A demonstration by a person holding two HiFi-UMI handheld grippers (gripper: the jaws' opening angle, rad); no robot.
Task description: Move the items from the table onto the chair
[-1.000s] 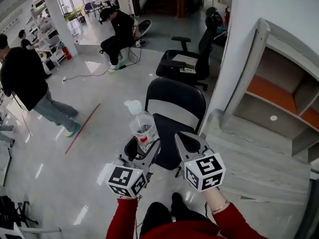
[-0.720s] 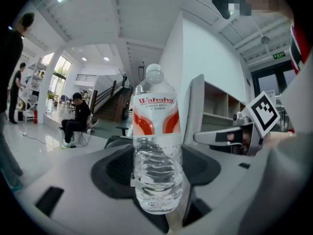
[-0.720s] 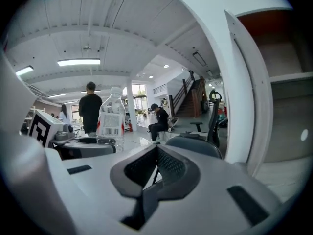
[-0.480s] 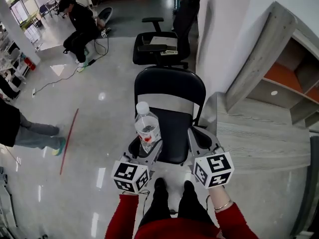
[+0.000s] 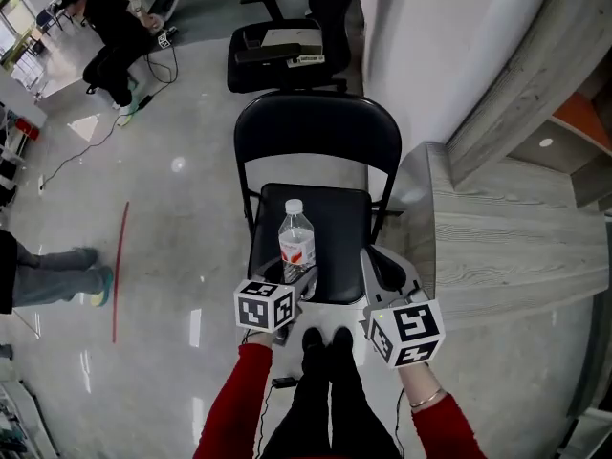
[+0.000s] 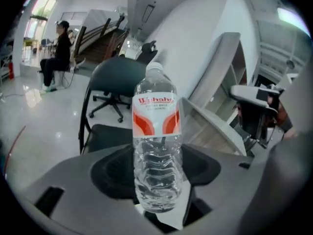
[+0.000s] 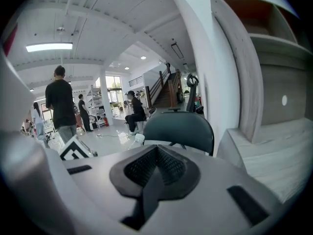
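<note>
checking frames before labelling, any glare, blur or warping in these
Head view: fairly sharp, with bright glare spots on the glossy floor. Left gripper view: fisheye bend and dark corners; the water bottle is crisp, the room behind it softer. Right gripper view: same bend, bowing the shelf unit; the right hand-held gripper looms large and slightly soft.

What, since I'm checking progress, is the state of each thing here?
chair: unfolded, standing.
bottle: capped, upright, over the chair's seat.
left gripper: shut on the bottle, low down.
right gripper: shut, holding nothing.
</note>
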